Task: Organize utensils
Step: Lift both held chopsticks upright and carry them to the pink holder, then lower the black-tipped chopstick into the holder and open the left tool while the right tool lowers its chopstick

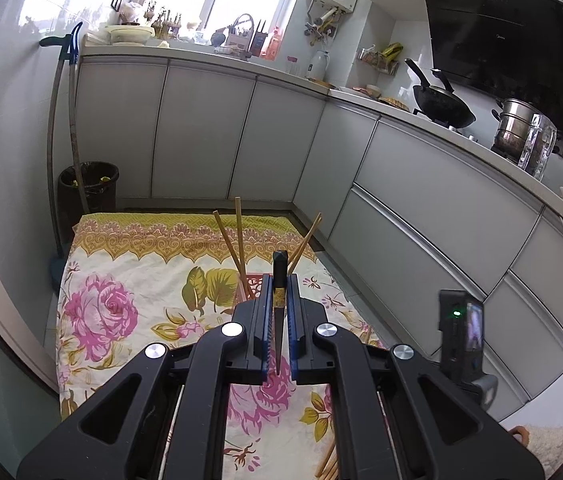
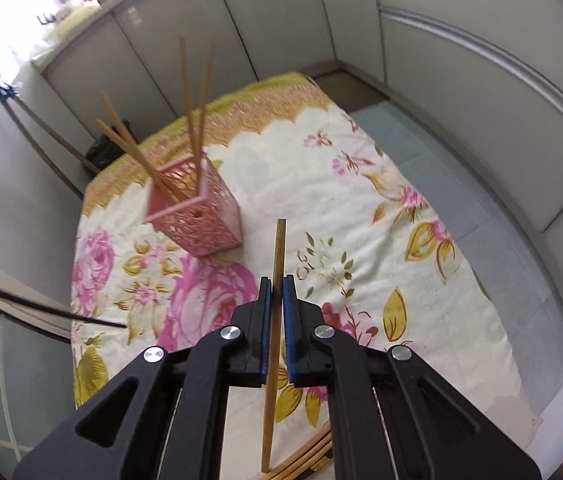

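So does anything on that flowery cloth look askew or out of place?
Mostly tidy. The chopsticks in the pink holder splay out at different angles rather than standing together. A few loose chopsticks lie on the cloth near its close edge. Each gripper holds one stick. Nothing looks spilled or broken.

The pink holder (image 2: 193,210) stands toward the far left of the floral-clothed tabletop (image 2: 361,184), its chopsticks (image 2: 189,100) fanning upward and blocking approach from above. Bare cloth lies open right of it; loose chopsticks (image 2: 305,456) crowd the near edge.
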Demonstrator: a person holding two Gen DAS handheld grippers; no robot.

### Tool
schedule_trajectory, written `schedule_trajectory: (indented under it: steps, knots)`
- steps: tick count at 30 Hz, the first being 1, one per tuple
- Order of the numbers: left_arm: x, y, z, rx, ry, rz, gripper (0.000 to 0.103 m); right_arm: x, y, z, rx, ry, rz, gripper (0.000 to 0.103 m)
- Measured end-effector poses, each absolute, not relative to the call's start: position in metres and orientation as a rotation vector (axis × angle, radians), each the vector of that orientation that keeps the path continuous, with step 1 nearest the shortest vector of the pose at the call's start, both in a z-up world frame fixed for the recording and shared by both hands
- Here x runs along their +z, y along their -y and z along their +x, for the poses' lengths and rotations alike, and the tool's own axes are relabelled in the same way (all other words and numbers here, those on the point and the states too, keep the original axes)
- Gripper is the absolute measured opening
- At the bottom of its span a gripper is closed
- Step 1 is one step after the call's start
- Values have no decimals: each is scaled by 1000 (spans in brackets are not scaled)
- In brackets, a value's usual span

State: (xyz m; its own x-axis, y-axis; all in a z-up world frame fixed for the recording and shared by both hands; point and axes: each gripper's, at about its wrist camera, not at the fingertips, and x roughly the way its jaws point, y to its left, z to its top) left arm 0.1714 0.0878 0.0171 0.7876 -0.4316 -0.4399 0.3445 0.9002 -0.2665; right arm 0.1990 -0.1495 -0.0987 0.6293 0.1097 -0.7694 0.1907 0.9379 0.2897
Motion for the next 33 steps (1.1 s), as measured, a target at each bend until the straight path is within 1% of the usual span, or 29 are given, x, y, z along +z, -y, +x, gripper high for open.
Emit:
schedule_trajectory:
  steps: [4, 7, 15, 24, 29, 33]
  knots:
    - [24, -89, 164, -418, -494, -179, 6, -68, 136, 163, 24, -754, 288, 6]
    - [28, -88, 159, -416, -475, -177, 6, -54, 135, 139, 59, -690, 263, 6]
    - [43, -71, 168, -408, -432, -175, 6, -18, 148, 112, 100, -591, 267, 6]
    - [60, -29, 218, -321, -318, -128, 6, 20, 172, 113, 115, -486, 285, 6]
    - [46, -13, 262, -256, -332, -105, 6, 28, 183, 123, 122, -456, 295, 6]
    - [15, -5, 296, -228, -409, -88, 7, 23, 190, 137, 125, -454, 312, 6]
